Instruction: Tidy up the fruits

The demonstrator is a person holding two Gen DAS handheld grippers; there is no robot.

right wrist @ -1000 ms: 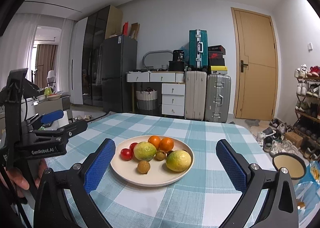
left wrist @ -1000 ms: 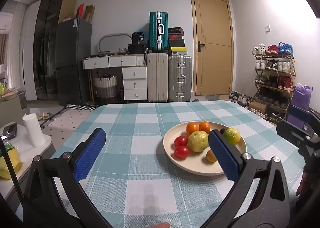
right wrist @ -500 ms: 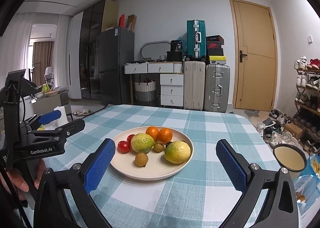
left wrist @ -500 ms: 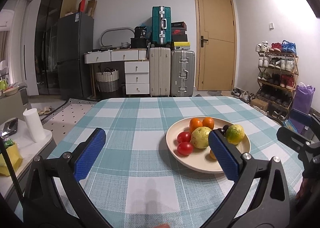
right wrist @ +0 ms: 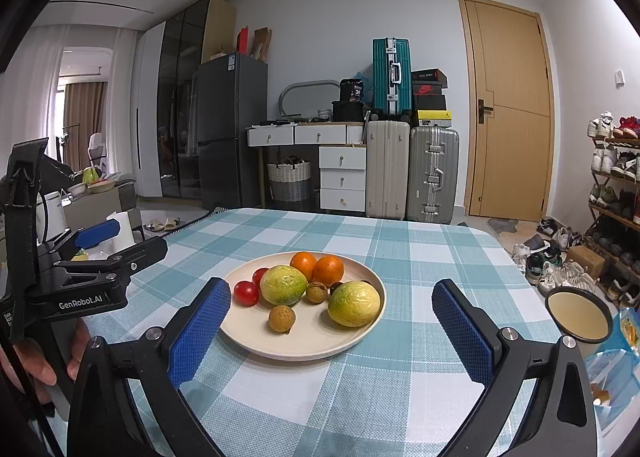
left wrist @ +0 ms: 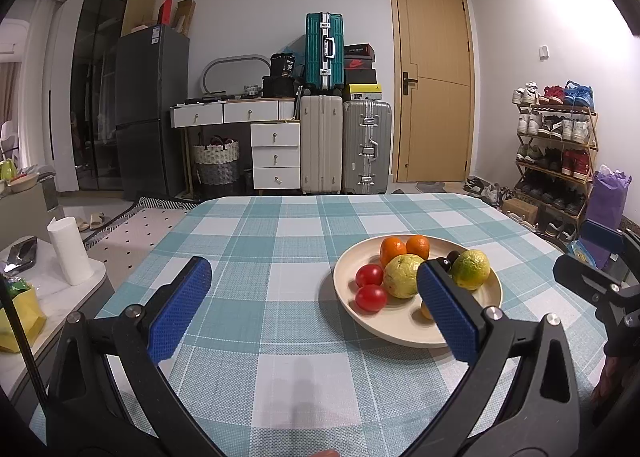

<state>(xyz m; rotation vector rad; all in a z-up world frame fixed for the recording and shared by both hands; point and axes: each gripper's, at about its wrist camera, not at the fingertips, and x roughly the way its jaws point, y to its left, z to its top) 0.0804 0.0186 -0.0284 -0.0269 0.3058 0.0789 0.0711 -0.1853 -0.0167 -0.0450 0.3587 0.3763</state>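
We hold both grippers above a desk [right wrist: 420,241] covered in a teal-and-white checked cloth, and neither one grips anything. Our left gripper [left wrist: 316,309] has its blue-padded fingers [left wrist: 180,309] spread wide apart over bare cloth, with the plate just to its right. Our right gripper [right wrist: 332,331] is likewise released, its fingers [right wrist: 464,337] standing on either side of the plate's near rim without touching it.

The one cream plate [right wrist: 304,345] sits near the middle of the desk and carries all the fruit. We count two oranges [right wrist: 329,269] side by side at the back, two red tomatoes [right wrist: 246,293] at the left, two large yellow-green citrus fruits [right wrist: 354,303], and two small brown round fruits [right wrist: 282,319]. One darker small fruit [right wrist: 335,287] is half hidden among them; we cannot tell what it is.

Off the desk's right edge we see one round mirror [right wrist: 578,315].
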